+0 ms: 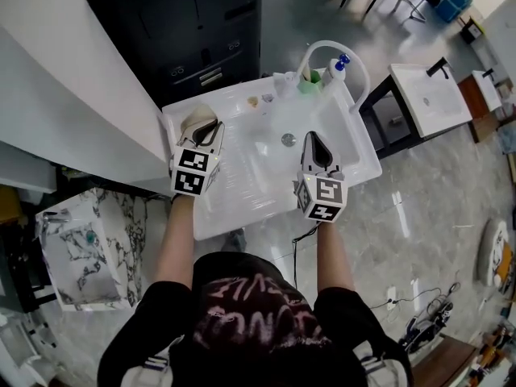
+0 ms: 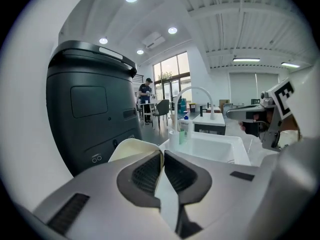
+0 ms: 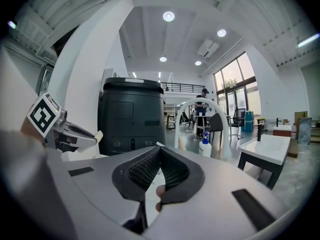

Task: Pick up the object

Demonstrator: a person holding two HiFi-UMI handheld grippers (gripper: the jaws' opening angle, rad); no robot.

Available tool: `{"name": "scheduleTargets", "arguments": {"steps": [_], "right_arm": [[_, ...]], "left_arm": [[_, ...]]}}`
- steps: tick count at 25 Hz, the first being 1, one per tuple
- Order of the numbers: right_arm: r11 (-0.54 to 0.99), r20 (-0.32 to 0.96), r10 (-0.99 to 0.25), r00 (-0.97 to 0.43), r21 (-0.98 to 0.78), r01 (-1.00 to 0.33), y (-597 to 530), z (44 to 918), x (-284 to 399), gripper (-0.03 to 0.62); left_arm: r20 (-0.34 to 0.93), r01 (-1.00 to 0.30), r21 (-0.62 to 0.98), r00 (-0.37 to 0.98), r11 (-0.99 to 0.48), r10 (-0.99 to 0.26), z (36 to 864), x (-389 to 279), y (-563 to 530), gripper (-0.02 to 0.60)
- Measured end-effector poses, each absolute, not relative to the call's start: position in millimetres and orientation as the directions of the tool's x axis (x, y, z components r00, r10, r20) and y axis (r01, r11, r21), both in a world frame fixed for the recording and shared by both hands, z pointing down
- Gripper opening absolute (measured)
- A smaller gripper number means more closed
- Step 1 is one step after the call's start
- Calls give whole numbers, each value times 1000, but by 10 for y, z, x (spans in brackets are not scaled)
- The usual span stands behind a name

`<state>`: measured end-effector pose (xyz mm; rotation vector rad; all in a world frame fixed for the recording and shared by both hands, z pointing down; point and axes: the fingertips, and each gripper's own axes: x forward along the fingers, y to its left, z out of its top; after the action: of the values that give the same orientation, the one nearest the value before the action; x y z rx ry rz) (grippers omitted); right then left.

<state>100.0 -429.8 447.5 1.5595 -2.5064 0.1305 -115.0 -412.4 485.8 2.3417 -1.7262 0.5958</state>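
Far left, a dark cabinet (image 1: 201, 31) stands close behind the back-left corner of the white sink counter (image 1: 242, 208). The left claw (image 1: 208, 127) is over that corner, jaws nearly together and pinched on the cream object (image 1: 193, 121). The left gripper view shows the object's thin curved edge caught between the ribbed pads, with the rest of it bulging out to the left of the jaws. Object sits at the claw tip, just in front of the cabinet. Cannot tell whether it is clear of the counter yet. The basin's drain (image 1: 288, 139) lies between the two claws. The right claw (image 1: 311, 137) hangs over the right half of the basin, jaws fully together, nothing in them. Behind it are the arched faucet (image 1: 326, 43) and a blue-capped bottle (image 1: 339, 67). Judgement: pickup is at the grasp-to-lift stage. Risk 1: the hold is on an edge only, so a quick lift or a swing could pull the object out of the pads. Risk 2: the free part looks limp or thin and may fold or drag on the counter rim. Risk 3: cabinet is near, so lifting backward could brush the object against it. A straight, slow rise toward the basin side seems safest.
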Motion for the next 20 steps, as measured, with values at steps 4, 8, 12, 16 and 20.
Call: {"name": "scheduleTargets", "arguments": {"steps": [4, 8, 12, 16, 20], "right_arm": [[453, 183, -879, -441, 33, -891, -4134, 4321, 1004, 15], [459, 157, -880, -449, 37, -888, -3978, 4223, 1065, 15], [471, 130, -877, -463, 39, -881, -3806, 4097, 1088, 15], [476, 103, -877, -470, 44, -878, -3616, 3979, 1131, 15], [479, 87, -876, -474, 59, -876, -3444, 3875, 1176, 15]], "left_arm": [[359, -952, -82, 247, -293, -900, 4591, -1108, -3917, 35], [304, -957, -98, 233, -273, -924, 4329, -1072, -3717, 35], [265, -966, -82, 217, -247, -939, 4164, -1105, -3500, 35], [222, -969, -91, 205, -229, -953, 3985, -1096, -3243, 35], [182, -969, -97, 206, -226, -962, 3805, -1009, -3034, 35]]}}
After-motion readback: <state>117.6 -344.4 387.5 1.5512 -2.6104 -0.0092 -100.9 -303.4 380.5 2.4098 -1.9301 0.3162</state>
